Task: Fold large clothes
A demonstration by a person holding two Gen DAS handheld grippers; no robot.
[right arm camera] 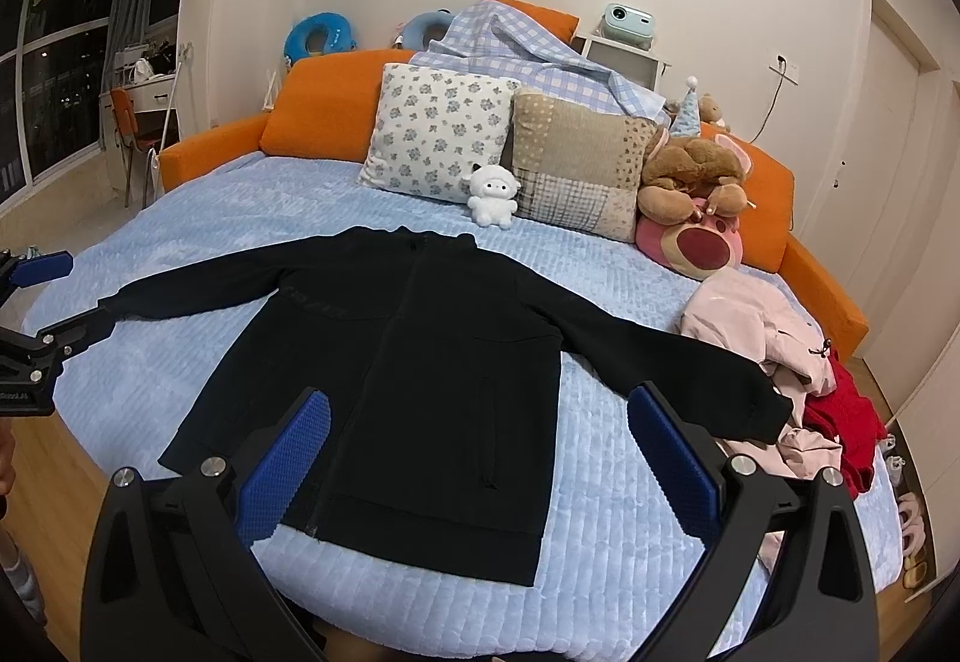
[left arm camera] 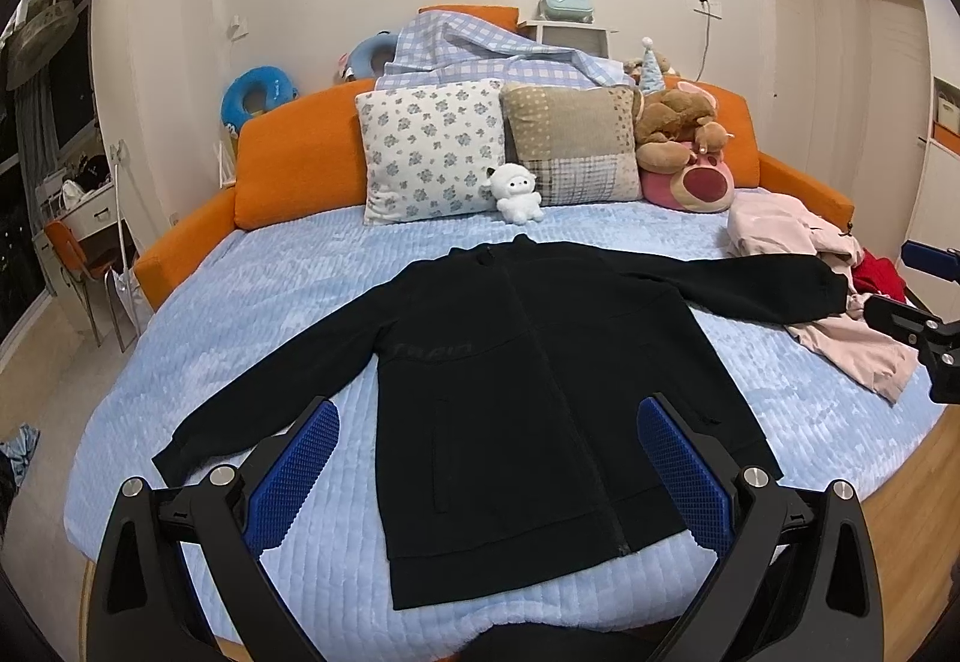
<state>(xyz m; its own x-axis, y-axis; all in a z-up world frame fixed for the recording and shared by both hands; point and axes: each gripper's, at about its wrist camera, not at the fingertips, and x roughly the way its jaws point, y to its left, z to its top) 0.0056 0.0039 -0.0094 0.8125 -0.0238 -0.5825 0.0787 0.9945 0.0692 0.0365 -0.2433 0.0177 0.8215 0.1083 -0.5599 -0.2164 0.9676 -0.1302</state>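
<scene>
A black jacket lies flat and face up on the bed, zip closed, both sleeves spread out to the sides. Its hem sits just ahead of and below the left tool, whose jaws stand wide with nothing between them; the collar is at the far end, near the pillows. The right tool is likewise spread wide and empty, hovering over the hem corner on its side, with one sleeve running across in front of its outer finger toward a pile of pink and red clothes.

The jacket looks like thick fleece — soft, limp, fairly heavy for cloth, not slippery. It will sag and drag on the quilted cover instead of holding shape, so a pinch on a single loose layer would likely stretch it. Better holds are the doubled edges: the cuff at the sleeve end, the shoulder seam, the ribbed hem band. The ridged blue pads should bite well on those.

The likely first step is bringing a sleeve across the chest — each tool taking the cuff on its own side. Whether the far cuff rests on the pile or just beside it is hard to tell.
</scene>
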